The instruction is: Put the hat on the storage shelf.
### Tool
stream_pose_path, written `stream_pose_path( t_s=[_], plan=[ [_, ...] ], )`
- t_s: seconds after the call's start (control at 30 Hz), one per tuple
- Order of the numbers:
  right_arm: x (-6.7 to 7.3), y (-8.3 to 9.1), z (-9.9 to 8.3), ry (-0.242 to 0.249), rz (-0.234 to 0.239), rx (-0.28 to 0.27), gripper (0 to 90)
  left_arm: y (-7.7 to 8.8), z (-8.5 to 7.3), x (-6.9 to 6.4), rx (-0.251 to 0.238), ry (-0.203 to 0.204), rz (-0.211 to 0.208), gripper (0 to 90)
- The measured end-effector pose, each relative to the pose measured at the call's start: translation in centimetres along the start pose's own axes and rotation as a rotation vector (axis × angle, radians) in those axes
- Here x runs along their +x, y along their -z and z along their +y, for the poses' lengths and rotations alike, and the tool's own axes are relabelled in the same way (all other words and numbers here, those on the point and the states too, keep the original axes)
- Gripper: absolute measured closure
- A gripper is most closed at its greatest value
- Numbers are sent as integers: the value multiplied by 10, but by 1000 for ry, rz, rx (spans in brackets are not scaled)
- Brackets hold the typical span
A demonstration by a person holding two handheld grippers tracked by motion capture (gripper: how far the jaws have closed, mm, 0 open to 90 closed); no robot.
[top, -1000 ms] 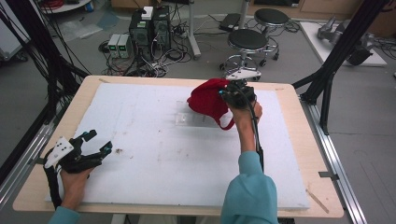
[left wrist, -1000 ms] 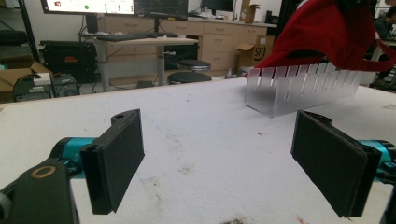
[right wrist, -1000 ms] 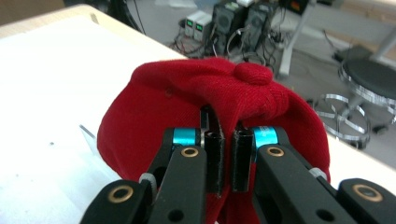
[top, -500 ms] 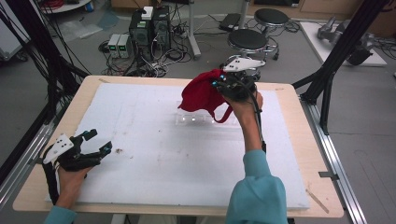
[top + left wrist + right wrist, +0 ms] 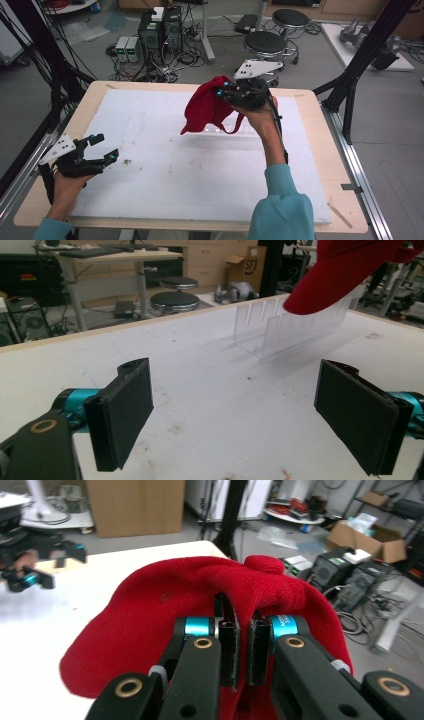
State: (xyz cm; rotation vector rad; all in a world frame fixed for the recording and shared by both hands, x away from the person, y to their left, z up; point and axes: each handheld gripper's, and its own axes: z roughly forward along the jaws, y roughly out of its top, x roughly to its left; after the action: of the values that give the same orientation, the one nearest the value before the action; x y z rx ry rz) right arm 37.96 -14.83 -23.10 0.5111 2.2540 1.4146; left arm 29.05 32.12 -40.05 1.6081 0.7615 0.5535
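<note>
A red cap point(image 5: 207, 106) hangs in the air above the far middle of the white mat, with my right gripper point(image 5: 226, 91) shut on its back edge. In the right gripper view the two black jaws pinch the red cap's fabric point(image 5: 165, 610) at my right gripper point(image 5: 242, 652). Under the cap, a clear plastic slotted rack point(image 5: 235, 131) lies on the mat; the same clear rack point(image 5: 280, 327) sits below the cap's brim point(image 5: 340, 275) in the left gripper view. My left gripper point(image 5: 102, 149) hovers open at the near left, and between its pads point(image 5: 120, 417) there is nothing.
The white mat point(image 5: 165, 170) covers a wooden table point(image 5: 325, 150). Black frame posts point(image 5: 370, 50) stand at the right and left edges. Two stools point(image 5: 267, 42) and computer boxes point(image 5: 160, 30) sit on the floor beyond the far edge.
My right gripper has lifted the red cap up off the mat and carried it leftward. My left gripper has risen a little at the near left.
</note>
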Motion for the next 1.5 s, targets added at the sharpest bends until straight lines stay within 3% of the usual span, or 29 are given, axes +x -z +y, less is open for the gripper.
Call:
stream_pose_path(
  t_s=[0.2, 0.33, 0.43, 0.53, 0.6, 0.73, 0.8, 0.9, 0.93, 1.1, 1.17, 1.33, 1.4, 1.5],
  plan=[
    [13, 3, 4, 47, 70, -4, 870, -3, 24, -4, 9, -27, -49, 160],
    [23, 6, 8, 88, 143, -17, 870, -8, 48, -11, 15, -57, -113, 160],
    [27, 6, 9, 104, 183, -26, 870, -10, 57, -15, 11, -65, -137, 160],
    [31, 7, 10, 115, 223, -33, 870, -12, 70, -19, 10, -76, -187, 158],
    [33, 6, 11, 130, 238, -42, 870, -17, 83, -24, 10, -83, -235, 156],
    [36, 5, 12, 140, 266, -42, 870, -23, 94, -29, 16, -87, -275, 136],
    [37, 3, 12, 149, 280, -44, 870, -31, 106, -35, 10, -93, -327, 133],
    [40, 0, 13, 157, 296, -39, 870, -37, 113, -40, 8, -94, -357, 119],
    [41, -1, 13, 158, 306, -36, 870, -42, 120, -44, 14, -97, -388, 117],
    [46, -5, 14, 175, 334, -30, 870, -55, 134, -52, 27, -101, -432, 83],
    [47, -6, 14, 182, 345, -31, 870, -65, 144, -58, 26, -105, -469, 82],
    [49, -9, 15, 184, 360, -31, 870, -80, 150, -64, 47, -107, -510, 64],
    [50, -9, 15, 190, 363, -37, 870, -89, 152, -67, 52, -96, -561, 64],
    [51, -9, 15, 193, 370, -35, 870, -96, 154, -70, 72, -97, -598, 64]
  ],
)
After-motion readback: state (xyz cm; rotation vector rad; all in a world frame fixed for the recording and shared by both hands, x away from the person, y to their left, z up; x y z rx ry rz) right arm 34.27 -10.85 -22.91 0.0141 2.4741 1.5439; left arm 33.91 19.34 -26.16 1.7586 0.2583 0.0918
